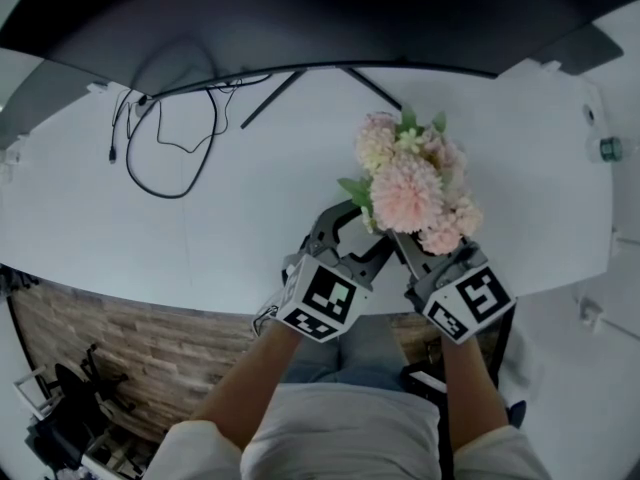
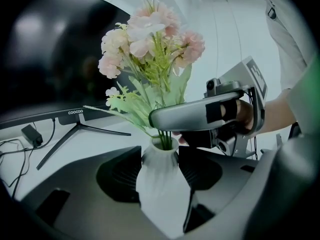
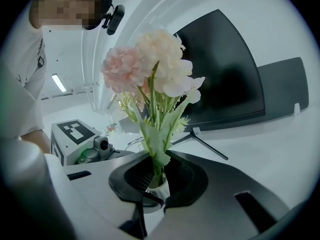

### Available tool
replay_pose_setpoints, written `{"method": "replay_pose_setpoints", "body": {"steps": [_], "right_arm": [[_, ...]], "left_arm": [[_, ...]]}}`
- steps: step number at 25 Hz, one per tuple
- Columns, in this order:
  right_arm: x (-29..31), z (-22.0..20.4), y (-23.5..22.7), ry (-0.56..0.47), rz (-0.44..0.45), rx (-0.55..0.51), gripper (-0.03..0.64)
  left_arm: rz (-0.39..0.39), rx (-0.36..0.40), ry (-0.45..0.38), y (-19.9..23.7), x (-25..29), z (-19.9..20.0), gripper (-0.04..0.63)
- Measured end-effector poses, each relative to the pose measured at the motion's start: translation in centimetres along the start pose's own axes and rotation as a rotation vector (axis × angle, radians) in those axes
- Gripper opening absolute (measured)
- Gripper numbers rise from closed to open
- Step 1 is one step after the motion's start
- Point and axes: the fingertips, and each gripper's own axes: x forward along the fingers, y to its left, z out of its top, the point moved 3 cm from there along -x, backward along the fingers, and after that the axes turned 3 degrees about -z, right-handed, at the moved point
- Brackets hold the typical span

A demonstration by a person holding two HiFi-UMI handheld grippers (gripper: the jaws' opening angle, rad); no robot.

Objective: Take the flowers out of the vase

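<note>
Left hand-held gripper (image 1: 352,236): closed on the sides of the white vase (image 2: 162,189), which is held upright.
Right hand-held gripper (image 3: 157,178): closed on the green stems (image 2: 165,138), just above the mouth of the vase.
Flowers (image 1: 408,190): pink and cream, not yet taken out of the vase.
Place: the vase is seen over the white bench (image 1: 200,228), near its front edge.

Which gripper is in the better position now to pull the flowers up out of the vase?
The right gripper. Its jaws are closed on the stems just above the mouth of the vase, so it probably only has to lift. The left gripper clamps the vase body and steadies it.
</note>
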Motion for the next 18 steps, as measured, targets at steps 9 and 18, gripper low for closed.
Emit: {"method": "replay_pose_setpoints", "body": {"steps": [9,18], "right_arm": [[0.0,0.2,0.4,-0.004,0.006,0.012,0.064],[-0.6,0.9,0.1,-0.023,0.004,0.035,0.064]], "left_arm": [[-0.001,-0.002,-0.005,0.1,-0.1,-0.6,0.235],[0.005,-0.005,-0.002,0.0,0.1,-0.5,0.235]]}}
